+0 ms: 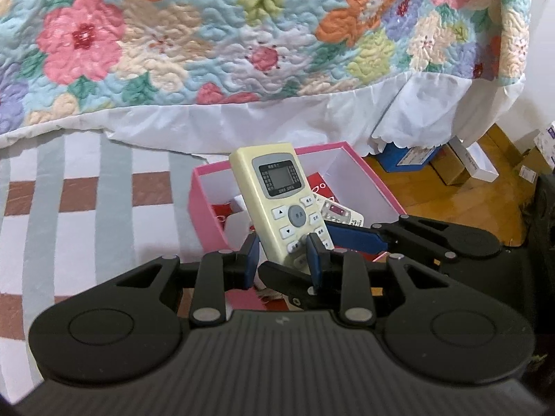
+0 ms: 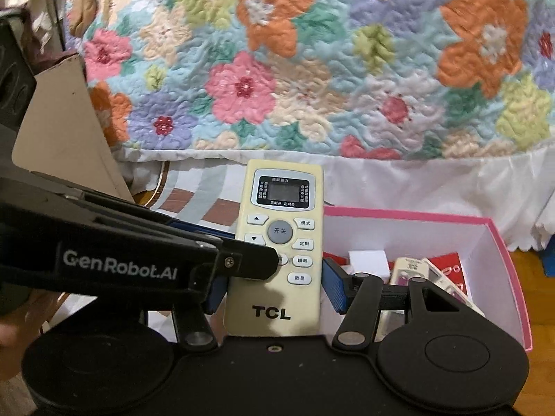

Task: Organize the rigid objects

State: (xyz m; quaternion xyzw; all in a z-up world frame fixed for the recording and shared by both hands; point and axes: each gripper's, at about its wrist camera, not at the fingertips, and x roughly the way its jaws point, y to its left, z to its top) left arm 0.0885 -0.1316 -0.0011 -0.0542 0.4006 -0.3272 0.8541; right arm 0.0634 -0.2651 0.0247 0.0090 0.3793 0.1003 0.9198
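I am holding one cream air-conditioner remote [image 2: 275, 242] with both grippers at once. The right gripper [image 2: 274, 286] is gripping it across its width: its blue fingers [image 2: 334, 286] are pressing on the two long edges of the lower half, just above the printed brand letters, so these fingers are standing fairly wide but clamped on the remote. The left gripper [image 1: 282, 254] is coming in from the side; in the right wrist view one of its black fingers is lying over the face of the remote beside the round grey button. In the left wrist view its fingers are closer together and are pinching the lower end of the remote through its thickness.

The remote is standing nearly upright, screen end up, with its buttons facing the cameras. It is lifted in the air in front of the pink box [image 2: 499, 242], and it is not resting inside. The box has white inner walls and is sitting on a striped rug [image 1: 79, 187]. Inside it I am seeing another light remote [image 2: 409, 270], a small white block [image 2: 367, 260] and something red [image 2: 451, 260]. Behind everything a flowered quilt [image 2: 312, 69] with a white frill is hanging from the bed. At the far right, some cardboard boxes [image 1: 461, 163] are lying on the wooden floor.
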